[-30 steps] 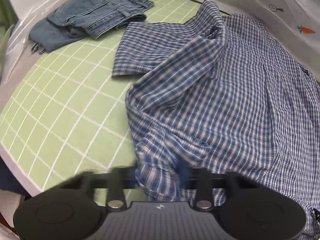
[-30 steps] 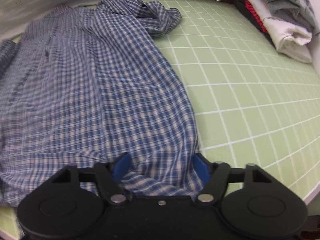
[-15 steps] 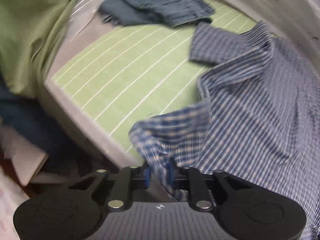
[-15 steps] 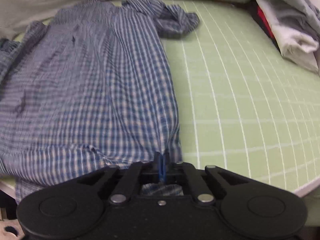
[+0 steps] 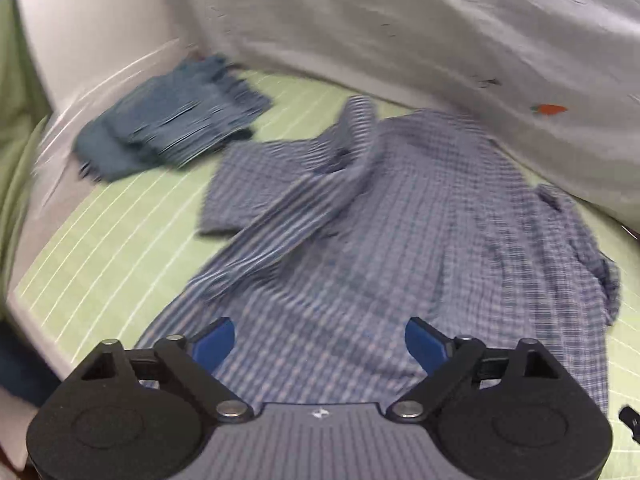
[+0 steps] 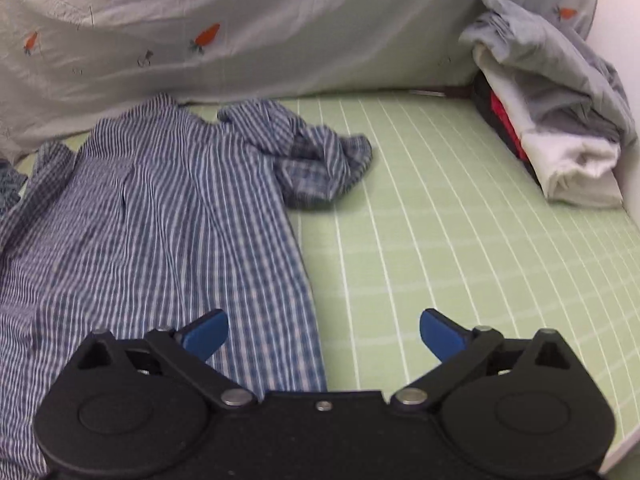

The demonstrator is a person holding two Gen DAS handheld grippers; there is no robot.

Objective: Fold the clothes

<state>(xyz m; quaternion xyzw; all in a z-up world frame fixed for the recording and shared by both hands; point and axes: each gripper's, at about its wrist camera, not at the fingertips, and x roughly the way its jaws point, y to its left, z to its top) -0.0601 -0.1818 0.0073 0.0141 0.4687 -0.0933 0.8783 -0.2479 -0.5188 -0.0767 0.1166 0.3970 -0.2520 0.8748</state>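
Folded denim (image 5: pixel 172 128) far left on green grid mat (image 6: pixel 460 248), clothes pile (image 6: pixel 560 120) far right, carrot-print sheet (image 6: pixel 280 20) behind. Nothing blocking. Plaid shirt (image 5: pixel 380 232) spread flat on mat, right sleeve bunched. Left gripper (image 5: pixel 318 338) jaws wide open above hem, empty. Right gripper (image 6: pixel 324 332) jaws wide open, empty, straddling shirt's right edge.

Both tongs (image 5: pixel 319 340) (image 6: pixel 324 335): black bodies, blue tips, silver pivot screws.
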